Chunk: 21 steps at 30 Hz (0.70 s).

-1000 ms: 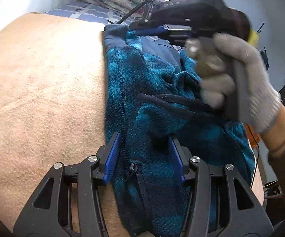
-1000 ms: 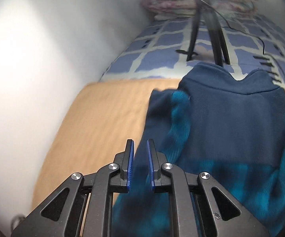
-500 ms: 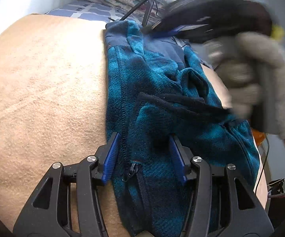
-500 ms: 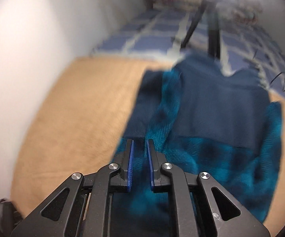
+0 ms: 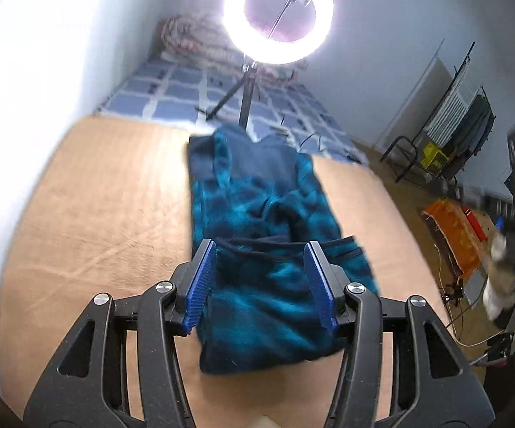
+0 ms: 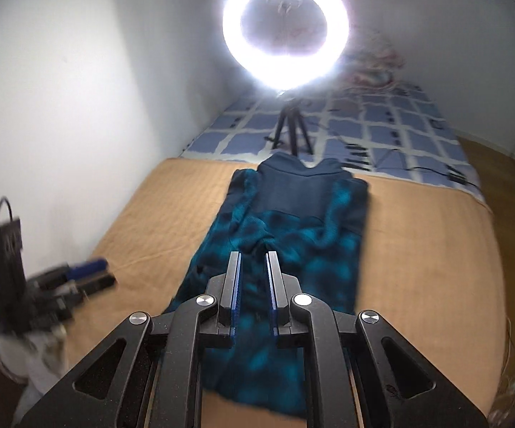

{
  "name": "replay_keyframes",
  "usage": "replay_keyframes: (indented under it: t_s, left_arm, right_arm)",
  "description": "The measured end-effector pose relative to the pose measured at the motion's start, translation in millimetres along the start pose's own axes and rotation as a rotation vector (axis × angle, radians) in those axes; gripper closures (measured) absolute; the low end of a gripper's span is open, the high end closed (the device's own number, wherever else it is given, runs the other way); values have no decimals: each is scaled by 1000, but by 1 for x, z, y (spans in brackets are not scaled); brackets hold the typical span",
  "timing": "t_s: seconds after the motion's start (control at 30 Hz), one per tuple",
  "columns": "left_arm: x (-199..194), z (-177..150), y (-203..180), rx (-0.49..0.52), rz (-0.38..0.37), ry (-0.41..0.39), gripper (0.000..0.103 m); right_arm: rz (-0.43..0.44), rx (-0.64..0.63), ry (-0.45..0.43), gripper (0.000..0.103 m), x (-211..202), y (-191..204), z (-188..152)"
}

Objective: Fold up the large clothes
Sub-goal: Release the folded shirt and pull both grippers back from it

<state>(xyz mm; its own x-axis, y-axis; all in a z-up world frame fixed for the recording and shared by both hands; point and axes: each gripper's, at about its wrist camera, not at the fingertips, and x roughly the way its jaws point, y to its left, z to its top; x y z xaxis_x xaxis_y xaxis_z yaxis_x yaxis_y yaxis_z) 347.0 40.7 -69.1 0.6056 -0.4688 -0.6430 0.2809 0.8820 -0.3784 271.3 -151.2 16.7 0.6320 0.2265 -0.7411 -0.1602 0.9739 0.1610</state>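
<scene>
Grippers had lifted clear above the fleece jacket [image 5: 257,214], left gripper [image 5: 261,283] half-spread and empty, right gripper [image 6: 254,292] nearly closed on nothing, leaving a narrow lengthwise fold done.

There is one blue jacket [image 6: 286,249]. It lies on one tan blanket [image 6: 428,249]. There is one ring light [image 6: 285,28] on one black stand [image 6: 291,132]. There are two grippers, the left gripper [image 5: 261,281] and the right gripper [image 6: 254,292]. Each gripper has two blue pads [image 5: 200,281]. One checked sheet [image 6: 400,132] lies at the back. One orange cloth [image 5: 452,228] is on the floor.
</scene>
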Motion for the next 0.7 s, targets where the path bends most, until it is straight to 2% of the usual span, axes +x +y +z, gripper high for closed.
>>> replay_keyframes:
  t_s: [0.2,0.37,0.53,0.7]
  left_arm:
    - [-63,17,-40,85,53,-50,50]
    - [-91,32,-60,117,100,-76,50]
    - [-79,49,-60,134,149,-61,50]
    - [-27,76,-41,166,178,-19,50]
  right_arm:
    - [-16,14,-56,92,-61,-13,-21]
    - [-2,8,-73,92,-75,-26,-29]
    - [1,-5,-72,92,-65,-46,-26]
    - [-17,18,-41,92,-22,-80,-16]
